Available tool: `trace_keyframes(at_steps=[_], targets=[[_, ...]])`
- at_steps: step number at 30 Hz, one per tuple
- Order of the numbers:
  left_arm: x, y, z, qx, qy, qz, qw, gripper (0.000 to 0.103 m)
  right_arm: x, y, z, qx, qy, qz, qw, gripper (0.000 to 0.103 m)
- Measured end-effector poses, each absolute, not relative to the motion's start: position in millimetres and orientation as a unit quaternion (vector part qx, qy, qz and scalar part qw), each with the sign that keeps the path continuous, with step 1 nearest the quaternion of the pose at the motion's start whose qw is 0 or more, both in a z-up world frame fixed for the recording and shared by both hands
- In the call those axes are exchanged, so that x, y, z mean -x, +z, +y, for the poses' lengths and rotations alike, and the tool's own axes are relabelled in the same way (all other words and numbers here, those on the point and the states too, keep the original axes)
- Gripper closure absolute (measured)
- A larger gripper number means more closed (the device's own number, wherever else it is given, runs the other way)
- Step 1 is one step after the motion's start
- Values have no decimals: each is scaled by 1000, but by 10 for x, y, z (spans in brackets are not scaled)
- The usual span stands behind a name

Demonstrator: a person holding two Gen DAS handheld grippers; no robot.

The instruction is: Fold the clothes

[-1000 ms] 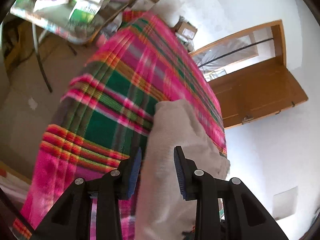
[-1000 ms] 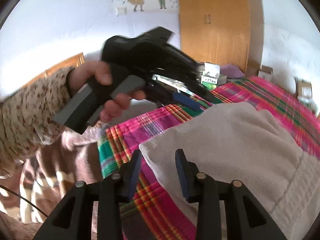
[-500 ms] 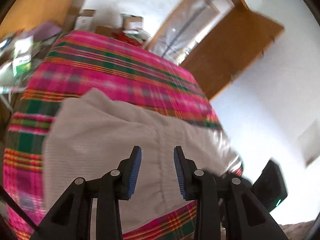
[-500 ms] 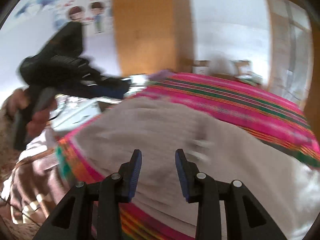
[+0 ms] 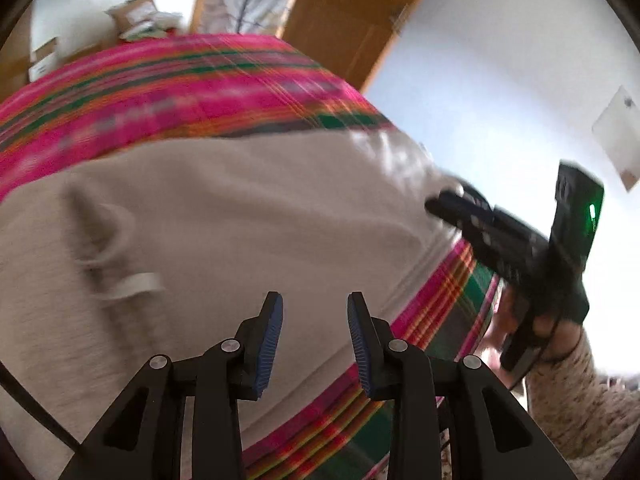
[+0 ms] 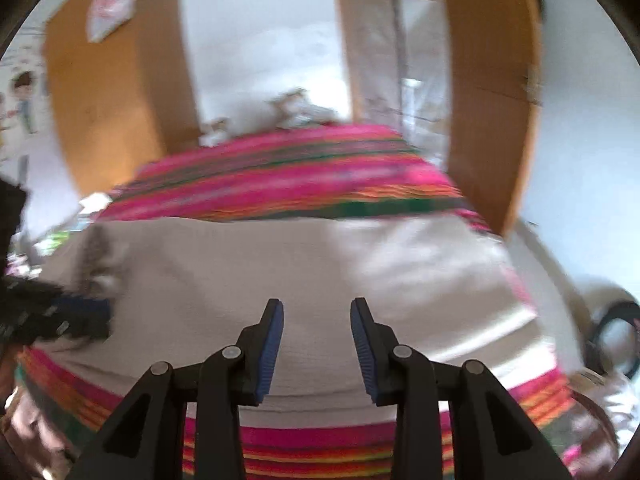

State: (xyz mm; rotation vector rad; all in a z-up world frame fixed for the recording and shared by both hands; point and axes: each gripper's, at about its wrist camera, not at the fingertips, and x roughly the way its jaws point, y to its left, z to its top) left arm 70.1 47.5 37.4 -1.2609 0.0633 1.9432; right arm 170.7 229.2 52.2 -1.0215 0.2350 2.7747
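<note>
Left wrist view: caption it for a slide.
Open left gripper above a beige garment on a plaid blanket.

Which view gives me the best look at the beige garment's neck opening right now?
The left wrist view. There the beige garment shows its neck opening with a pale label beside it, at the left. In the right wrist view the garment is more blurred and I can't pick out the neckline.

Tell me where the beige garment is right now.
The beige garment lies spread on the pink plaid blanket, filling the middle of both wrist views, just beyond both open grippers.
</note>
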Motion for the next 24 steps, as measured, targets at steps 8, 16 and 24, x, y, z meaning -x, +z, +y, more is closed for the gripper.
trace_keyframes(at_steps=[8,16,24], targets=[[-875,206,1052,464,789,114,387,69,-1771,448,2963,350,919,83,161,67],[-922,151,1254,443,799,163,372,69,-1563,290,3282,390,901,68,180,63],[-979,107,1364,417,820,190,343,67,-1563,187,3399,393,898,84,177,64]])
